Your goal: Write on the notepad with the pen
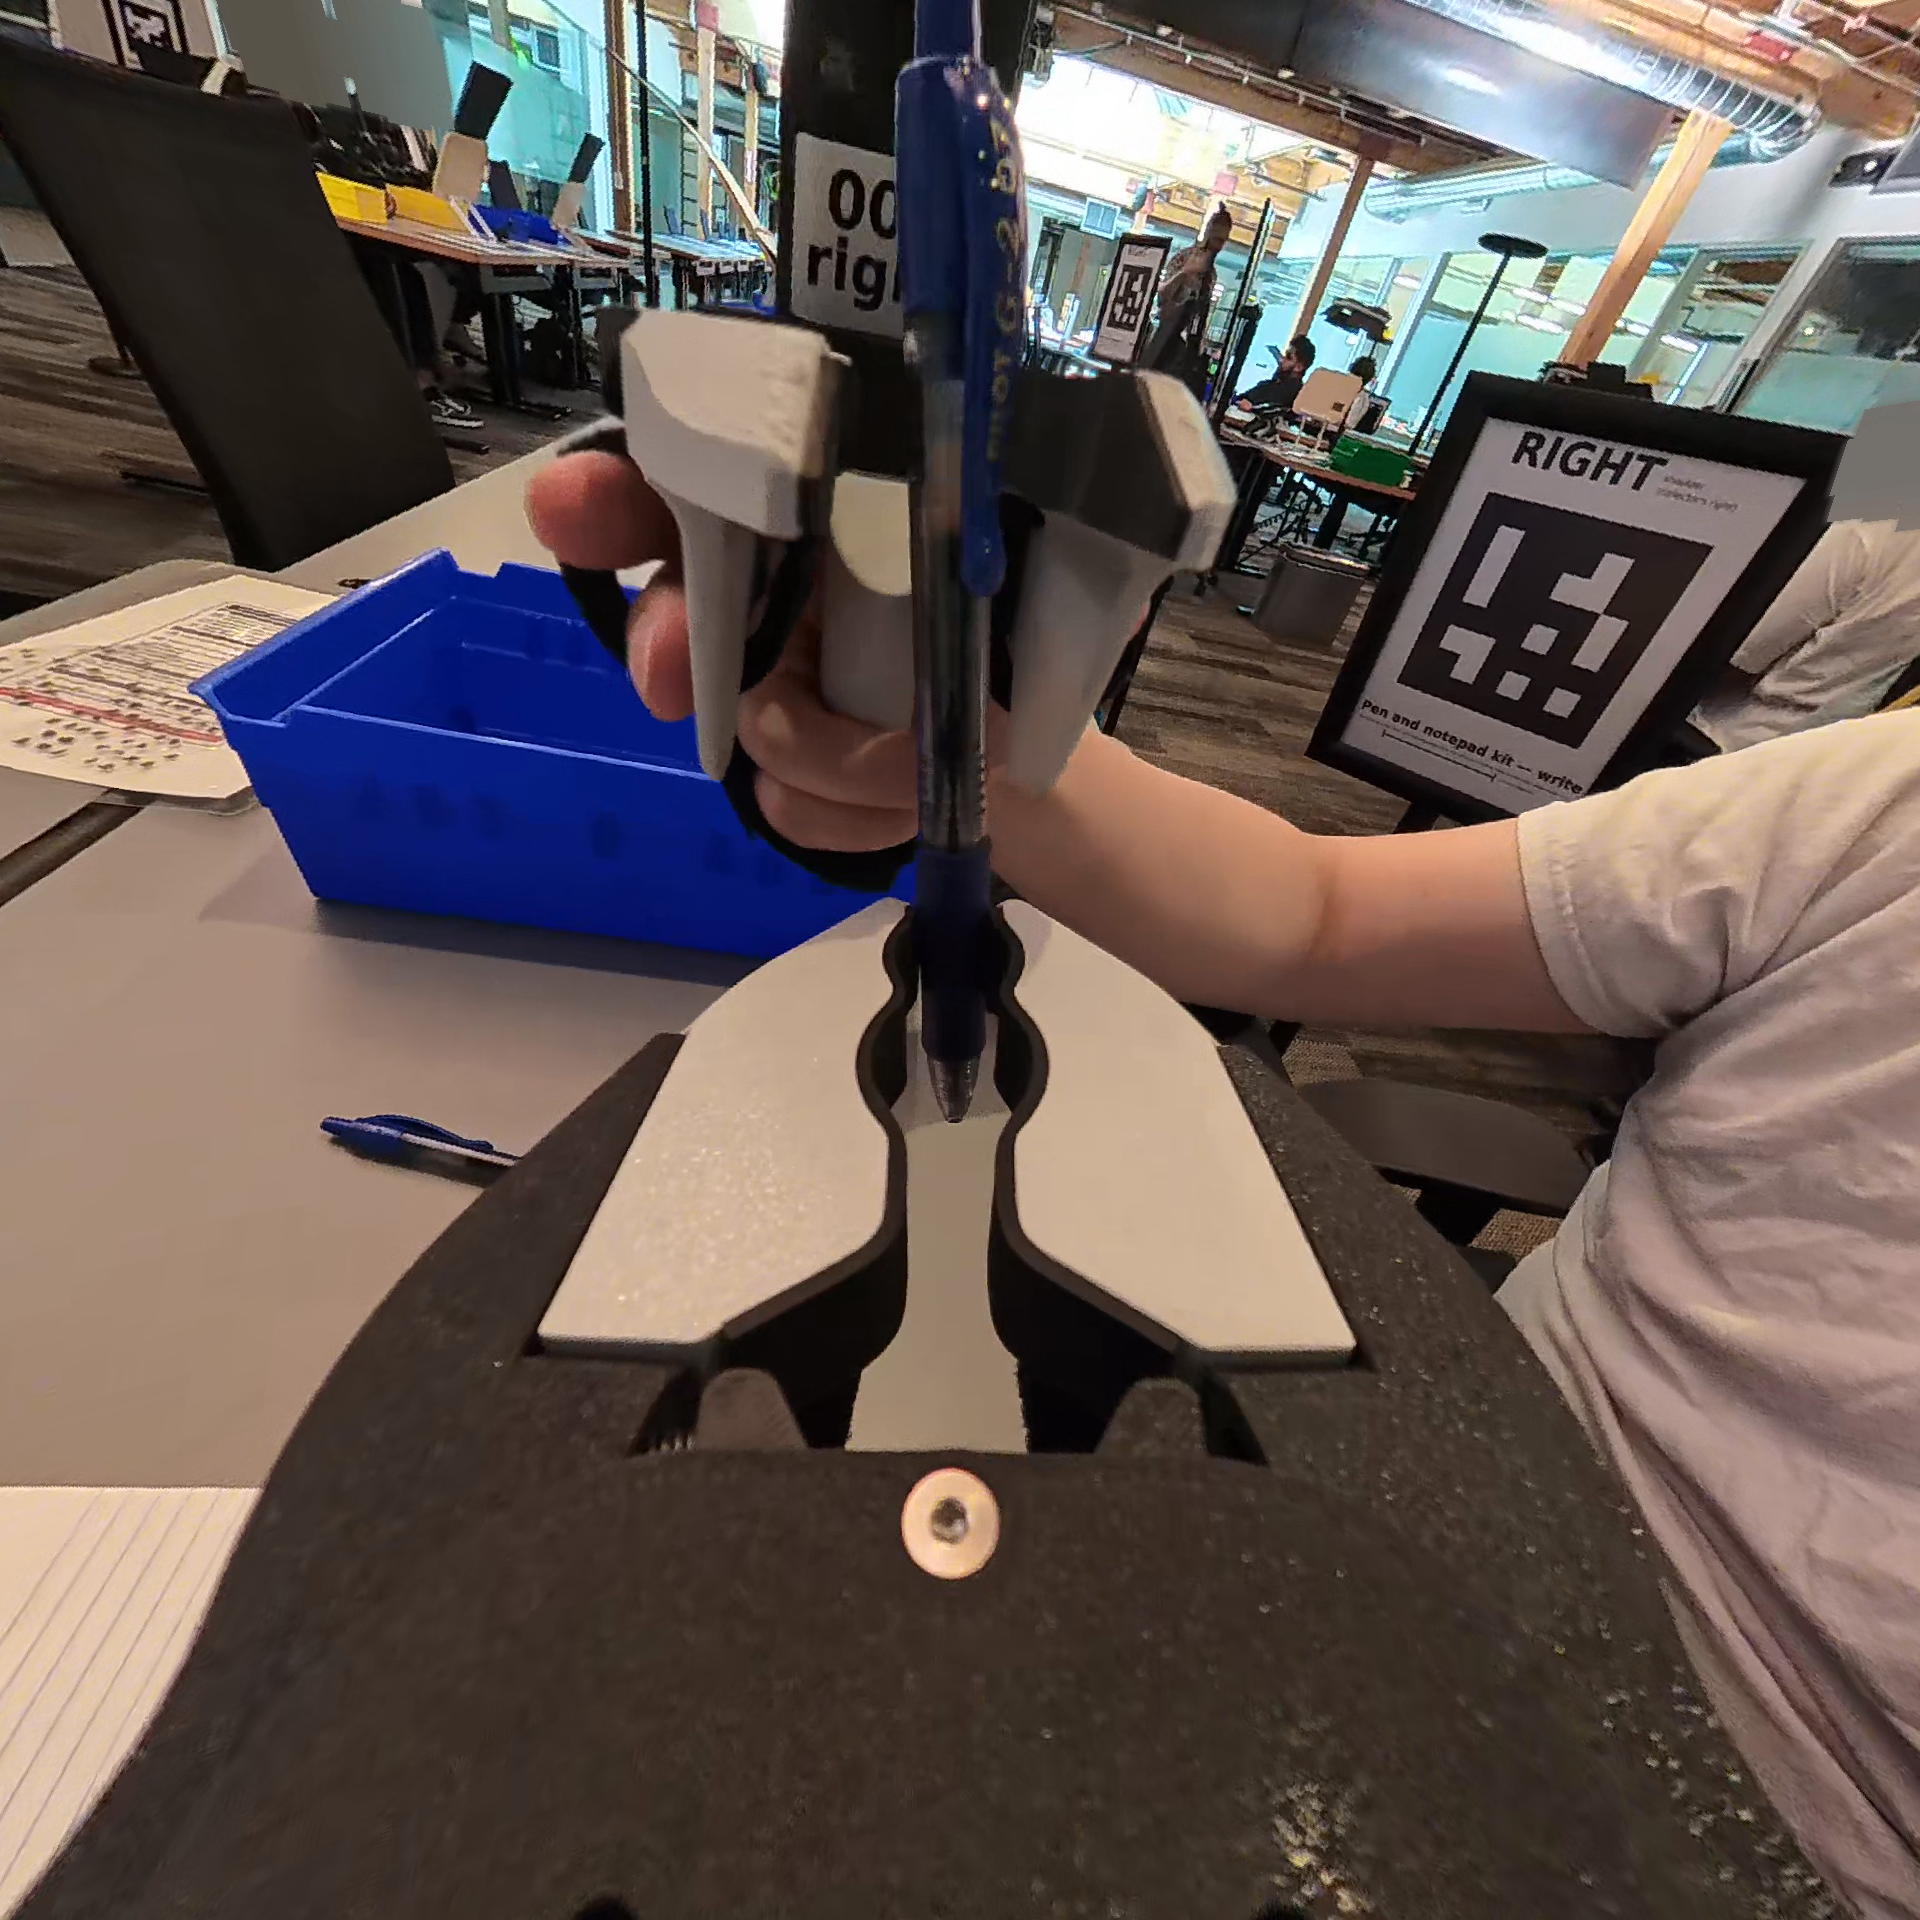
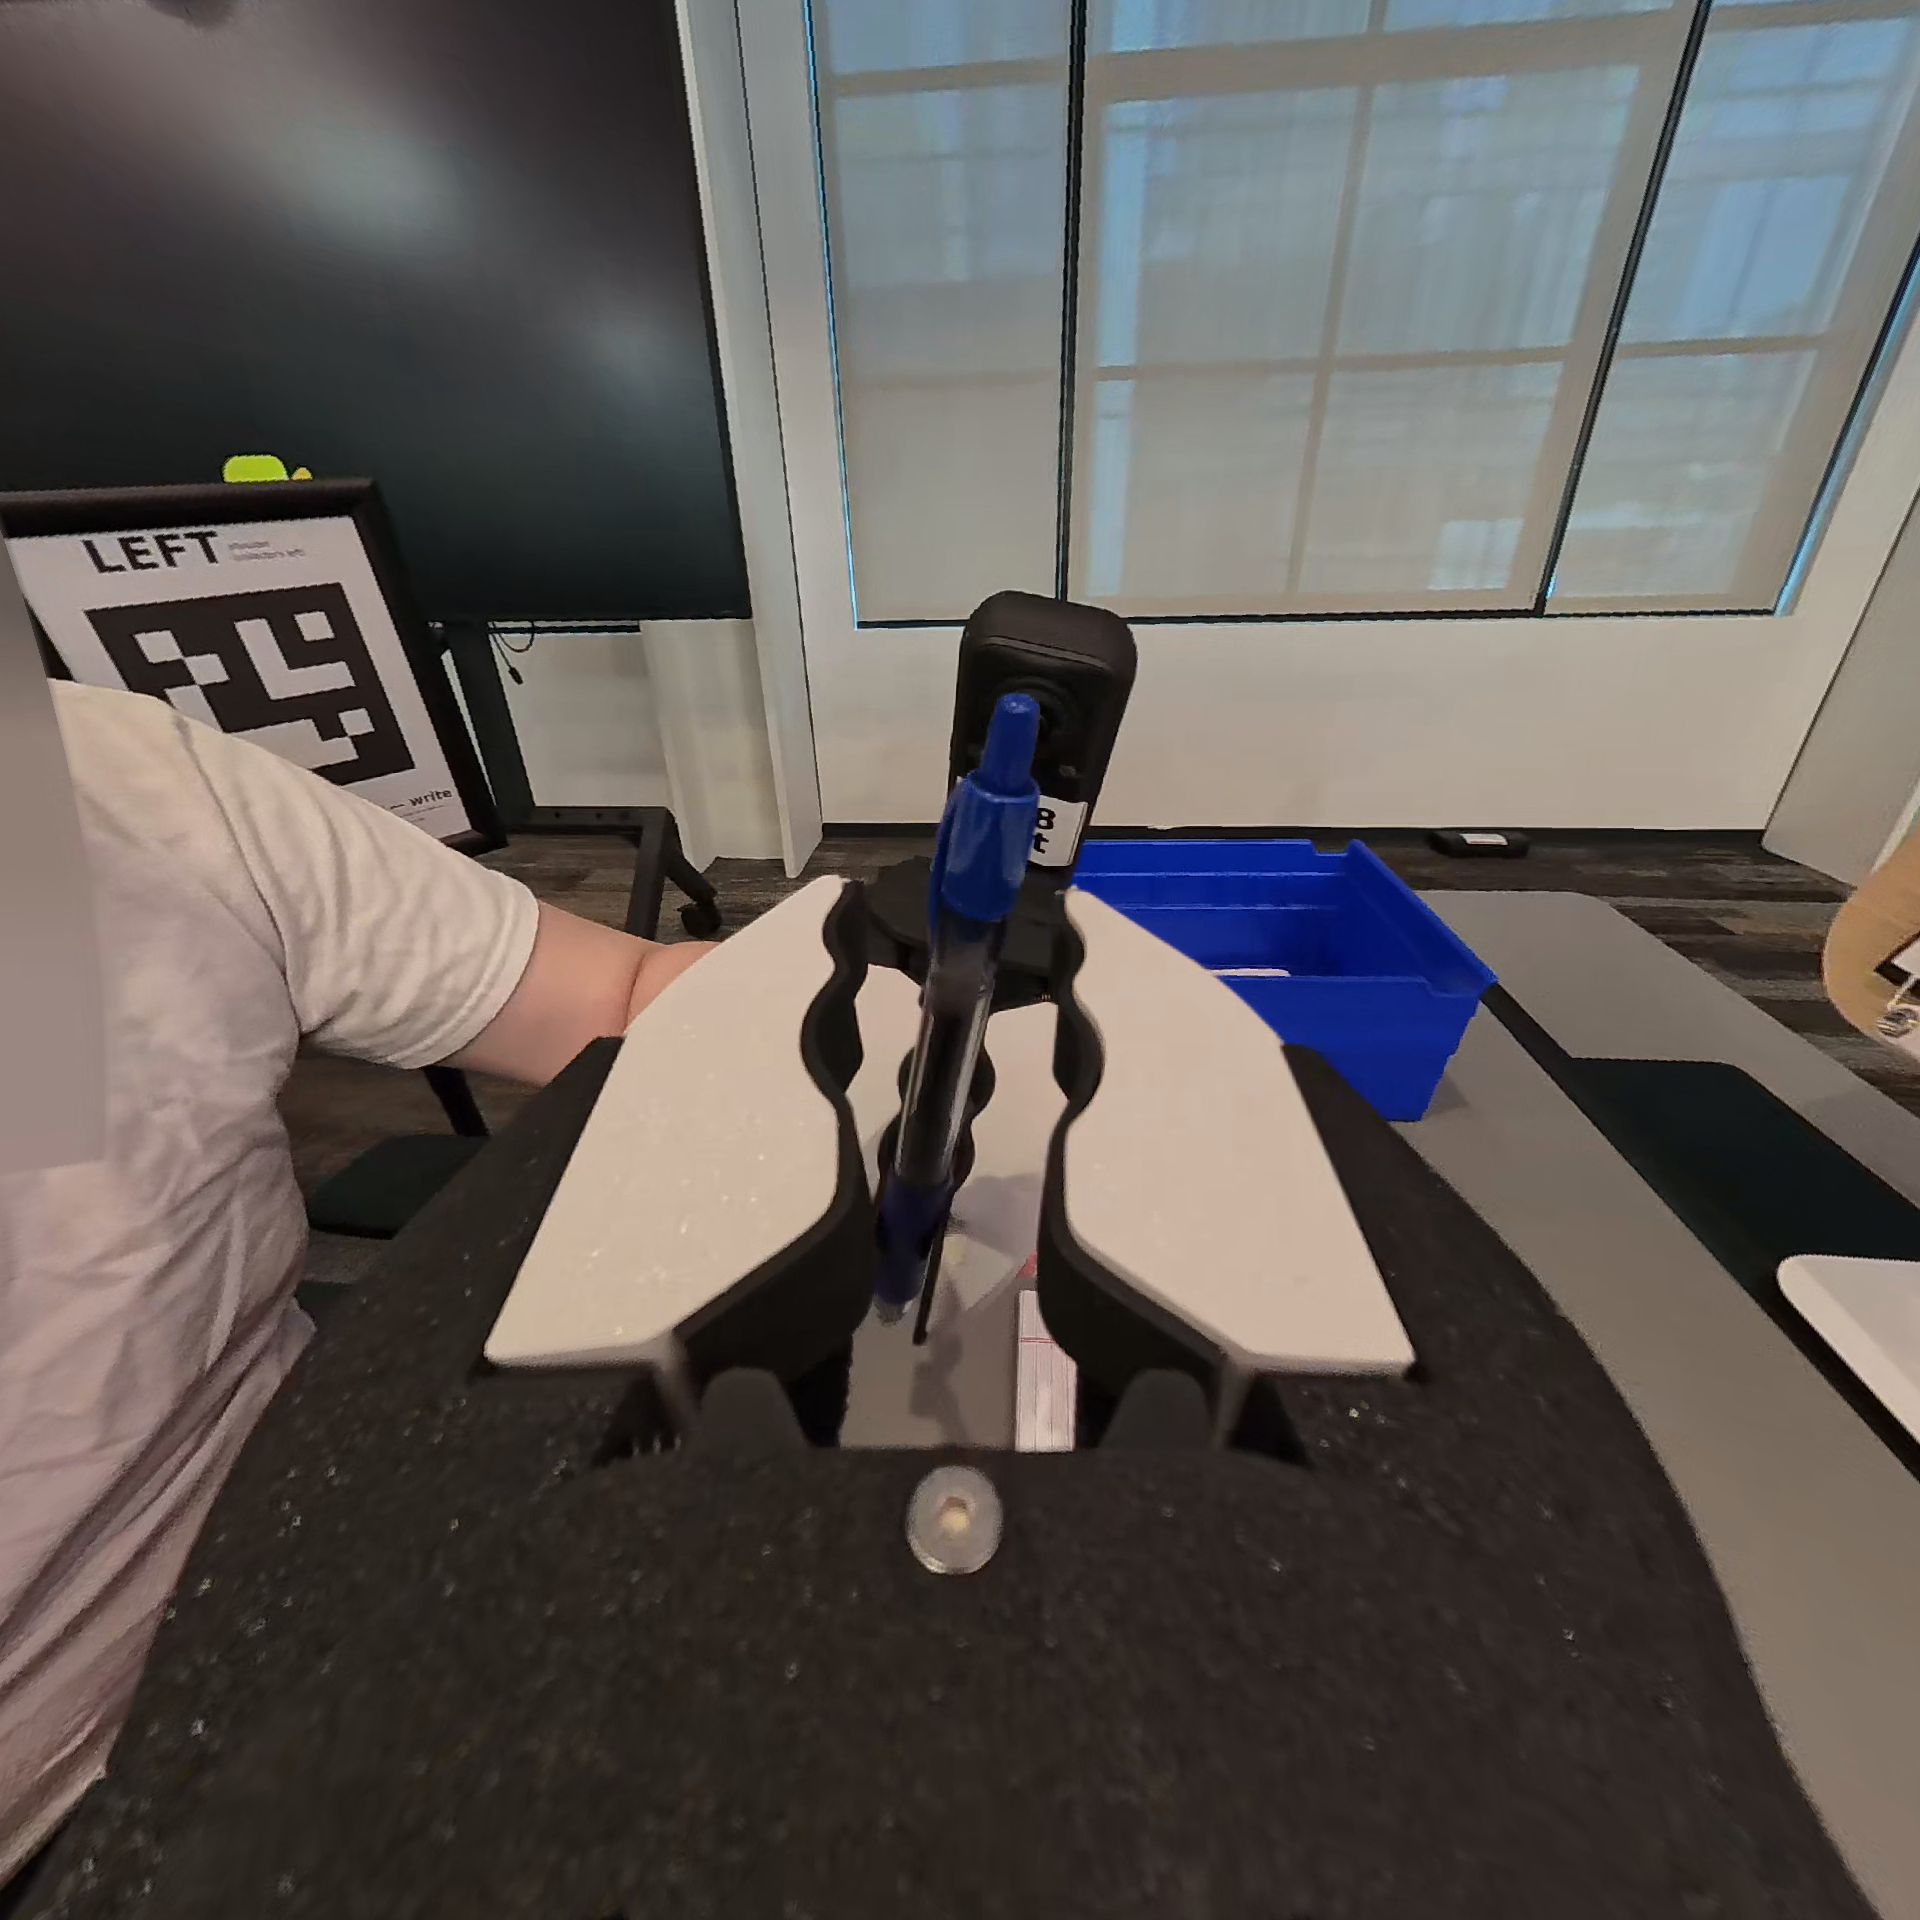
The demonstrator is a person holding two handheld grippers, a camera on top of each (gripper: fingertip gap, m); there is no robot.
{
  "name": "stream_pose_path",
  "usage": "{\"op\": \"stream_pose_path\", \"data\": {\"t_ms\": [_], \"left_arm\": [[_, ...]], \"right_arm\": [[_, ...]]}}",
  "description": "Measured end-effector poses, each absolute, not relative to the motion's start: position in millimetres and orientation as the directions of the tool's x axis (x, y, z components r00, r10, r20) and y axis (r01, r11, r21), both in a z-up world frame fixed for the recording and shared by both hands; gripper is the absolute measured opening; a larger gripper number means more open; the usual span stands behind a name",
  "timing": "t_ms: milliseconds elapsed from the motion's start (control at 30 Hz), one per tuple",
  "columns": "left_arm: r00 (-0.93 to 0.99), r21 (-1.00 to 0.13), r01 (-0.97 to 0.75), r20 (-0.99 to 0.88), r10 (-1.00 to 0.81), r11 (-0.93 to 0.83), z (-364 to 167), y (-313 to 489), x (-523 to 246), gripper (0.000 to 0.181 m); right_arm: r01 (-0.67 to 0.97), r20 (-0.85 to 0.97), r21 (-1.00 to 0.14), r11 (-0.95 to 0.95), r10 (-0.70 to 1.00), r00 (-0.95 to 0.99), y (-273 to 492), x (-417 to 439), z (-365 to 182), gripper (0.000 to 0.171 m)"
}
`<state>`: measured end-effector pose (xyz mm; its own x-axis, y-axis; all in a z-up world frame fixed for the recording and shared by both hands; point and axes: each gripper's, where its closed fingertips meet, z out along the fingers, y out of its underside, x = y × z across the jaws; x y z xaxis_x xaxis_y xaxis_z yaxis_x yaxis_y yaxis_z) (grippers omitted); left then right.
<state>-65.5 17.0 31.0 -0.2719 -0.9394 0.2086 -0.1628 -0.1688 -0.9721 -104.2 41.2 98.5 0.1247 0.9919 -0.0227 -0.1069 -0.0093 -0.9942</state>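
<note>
Left wrist view has my left hand-held gripper [image 1: 954, 961] clamped on the blue pen [image 1: 951, 665], upright, tip above the grey surface [image 1: 208, 1039]. Right hand-held gripper [image 2: 956, 935] spread wide around it, notepad [image 1: 94, 1621] near left.

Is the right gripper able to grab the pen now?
Probably yes: the pen stands between the open fingers of the right gripper, and the left gripper holds it near the tip, leaving the barrel free.

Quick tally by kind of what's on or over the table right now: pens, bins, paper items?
Pens: 2 (held pen, spare pen lying on the table)
Blue bins: 1
Lined notepads: 1
Printed sheets: 1
Total: 5
</note>
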Motion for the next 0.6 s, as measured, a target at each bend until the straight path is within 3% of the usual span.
{"op": "stream_pose_path", "data": {"t_ms": [600], "left_arm": [[-0.304, -0.975, -0.151, 0.203, -0.931, -0.164, 28.4, 12.0, -63.3, 0.012]], "right_arm": [[-0.141, -0.053, -0.989, -0.045, 0.997, 0.050, 32.3, -106.6, 103.7, 0.006]]}}
